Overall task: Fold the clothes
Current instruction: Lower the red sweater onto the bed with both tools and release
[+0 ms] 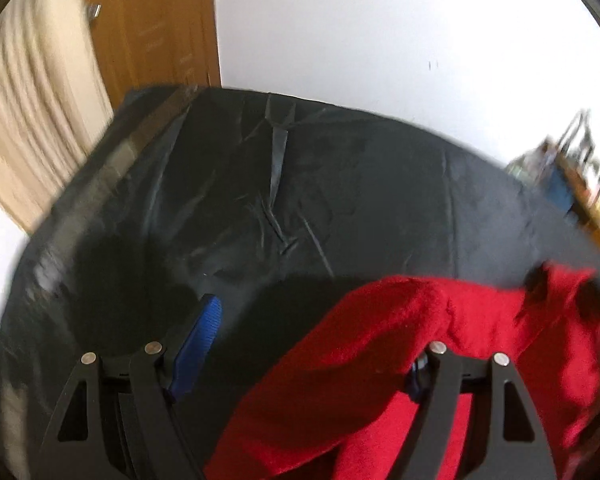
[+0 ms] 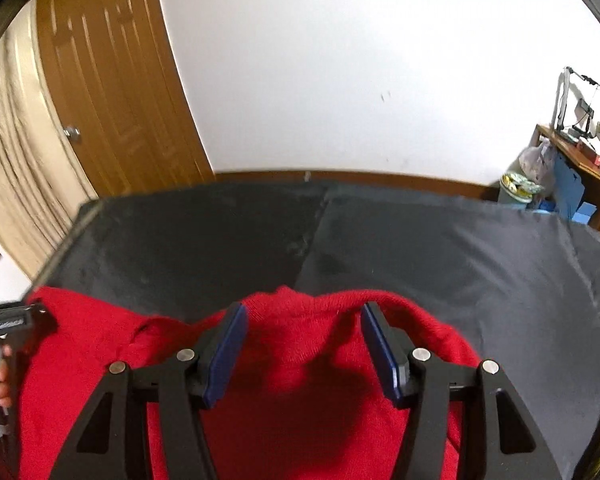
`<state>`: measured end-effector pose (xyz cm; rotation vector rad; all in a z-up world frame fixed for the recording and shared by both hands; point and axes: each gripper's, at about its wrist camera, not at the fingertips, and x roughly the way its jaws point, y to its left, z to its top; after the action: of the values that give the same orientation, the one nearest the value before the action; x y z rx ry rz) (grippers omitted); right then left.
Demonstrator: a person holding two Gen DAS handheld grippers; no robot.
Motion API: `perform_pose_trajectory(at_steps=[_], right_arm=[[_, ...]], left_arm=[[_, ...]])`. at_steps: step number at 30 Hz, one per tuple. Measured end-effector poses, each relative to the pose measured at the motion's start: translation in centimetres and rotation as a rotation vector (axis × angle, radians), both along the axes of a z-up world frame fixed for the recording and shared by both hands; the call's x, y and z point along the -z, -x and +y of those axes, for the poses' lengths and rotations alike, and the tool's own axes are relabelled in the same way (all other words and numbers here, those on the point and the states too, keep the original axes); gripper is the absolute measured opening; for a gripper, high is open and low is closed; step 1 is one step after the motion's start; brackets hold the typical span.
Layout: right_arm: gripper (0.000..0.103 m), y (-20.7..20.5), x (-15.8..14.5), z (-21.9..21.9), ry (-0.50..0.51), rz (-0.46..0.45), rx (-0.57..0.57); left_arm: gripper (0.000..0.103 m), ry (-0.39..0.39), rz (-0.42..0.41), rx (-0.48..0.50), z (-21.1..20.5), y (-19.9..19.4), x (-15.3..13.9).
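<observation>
A red knitted sweater (image 2: pixel 300 392) lies bunched at the near edge of a table under a black cloth (image 2: pixel 440 260). My right gripper (image 2: pixel 304 308) is open over it. A raised fold of the knit sits between its blue pads (image 2: pixel 224 356), which do not press on it. In the left wrist view the sweater (image 1: pixel 380 360) hangs over the right finger of my left gripper (image 1: pixel 320 312) and hides that fingertip. The left blue pad (image 1: pixel 202 340) is bare over the black cloth (image 1: pixel 260 200). The jaws stand wide apart and open.
A wooden door (image 2: pixel 112 112) and a beige curtain (image 2: pixel 12 168) stand at the back left, with a white wall (image 2: pixel 340 80) behind the table. A cluttered desk (image 2: pixel 580 152) and a bin (image 2: pixel 516 188) are at the far right. A person's hand (image 2: pixel 0 384) shows at the left edge.
</observation>
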<state>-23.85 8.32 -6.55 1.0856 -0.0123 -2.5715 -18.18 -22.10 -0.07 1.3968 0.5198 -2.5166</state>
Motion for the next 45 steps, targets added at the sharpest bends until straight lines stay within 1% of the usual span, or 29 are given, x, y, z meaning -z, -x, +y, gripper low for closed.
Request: perform_pose_trajectory(at_steps=[1, 3, 5, 8, 11, 12, 13, 14, 16, 18, 20, 22, 23, 26, 28, 29, 30, 33, 36, 37, 38, 39, 41, 45], right_arm=[[0.061, -0.3, -0.4, 0.2, 0.012, 0.011, -0.009], [0.061, -0.4, -0.6, -0.6, 0.008, -0.012, -0.071], [0.061, -1.2, -0.6, -1.3, -0.046, -0.052, -0.139], [0.061, -1.9, 0.9, -3.2, -0.155, -0.117, -0.21], [0.061, -1.6, 2.7, -4.8, -0.232, -0.154, -0.238], [0.061, -1.4, 3.2, -5.3, -0.254, -0.164, -0.241], [0.061, -0.8, 3.7, -5.5, -0.263, -0.168, -0.23], [0.063, -0.4, 3.9, -5.5, -0.253, -0.165, -0.216], [0.063, 0.5, 4.2, -5.4, -0.231, -0.158, -0.184], [0.063, 2.4, 4.1, -5.1, -0.186, -0.133, -0.126], [0.063, 3.9, 4.1, -4.2, -0.135, -0.125, -0.042], [0.063, 5.2, 4.4, -3.1, -0.078, -0.135, 0.014], [0.063, 5.3, 4.5, -2.7, -0.062, -0.134, 0.016], [0.063, 4.2, 4.4, -2.9, -0.105, -0.095, -0.021], [0.063, 3.5, 3.8, -2.8, -0.111, -0.063, -0.027], [0.063, 3.2, 3.3, -2.4, -0.092, -0.058, -0.03], [0.063, 3.0, 3.0, -2.0, -0.076, -0.061, -0.033], [0.063, 1.3, 2.1, -0.2, -0.042, -0.076, -0.057], [0.063, -1.4, 0.5, 0.5, -0.035, -0.086, -0.089], [0.063, -2.2, 0.3, -0.1, -0.037, -0.088, -0.096], [0.063, -3.0, 0.0, -0.5, -0.037, -0.091, -0.103], [0.063, -3.9, -0.2, 0.2, -0.029, -0.094, -0.108], [0.063, -5.8, -0.8, 2.2, 0.009, -0.103, -0.113], [0.063, -9.7, -1.6, 5.4, 0.069, -0.115, -0.094]], left_arm=[[0.08, -0.026, 0.006, -0.005, -0.4, -0.1, -0.2], [0.08, -0.066, 0.017, -0.011, -1.2, -0.3, -0.7], [0.08, -0.015, -0.003, 0.006, -0.8, -0.4, -1.0], [0.08, 0.067, -0.022, 0.063, 0.3, -0.7, -1.3], [0.08, 0.169, -0.016, 0.105, 1.6, -1.0, -1.6], [0.08, 0.197, -0.012, 0.111, 1.8, -1.0, -1.7], [0.08, 0.206, -0.01, 0.111, 2.0, -0.8, -1.7], [0.08, 0.211, -0.009, 0.11, 2.1, -0.6, -1.7], [0.08, 0.166, -0.01, 0.082, 1.4, 0.3, -1.6], [0.08, 0.081, -0.023, 0.03, -0.1, 1.0, -1.0], [0.08, -0.027, -0.05, -0.039, -1.9, 1.7, 0.2], [0.08, -0.072, -0.087, -0.065, -2.7, 2.3, 1.5], [0.08, -0.064, -0.1, -0.06, -2.7, 2.3, 2.0], [0.081, 0.044, -0.098, -0.019, -1.4, 2.0, 1.9], [0.081, 0.066, -0.09, 0.0, -0.9, 1.6, 1.6], [0.081, 0.074, -0.081, 0.009, -1.0, 1.4, 1.4], [0.081, 0.082, -0.071, 0.017, -1.1, 1.2, 1.2], [0.081, 0.155, -0.049, 0.04, -0.7, 0.3, 0.0], [0.081, 0.201, -0.041, 0.066, -1.3, -0.9, -0.6], [0.081, 0.216, -0.038, 0.075, -1.5, -1.2, -0.7], [0.081, 0.222, -0.038, 0.082, -1.6, -1.8, -0.9], [0.081, 0.226, -0.038, 0.088, -1.7, -2.3, -1.0], [0.081, 0.241, -0.041, 0.095, -2.3, -3.9, -1.1], [0.081, 0.227, -0.047, 0.088, -3.5, -6.5, -1.2]])
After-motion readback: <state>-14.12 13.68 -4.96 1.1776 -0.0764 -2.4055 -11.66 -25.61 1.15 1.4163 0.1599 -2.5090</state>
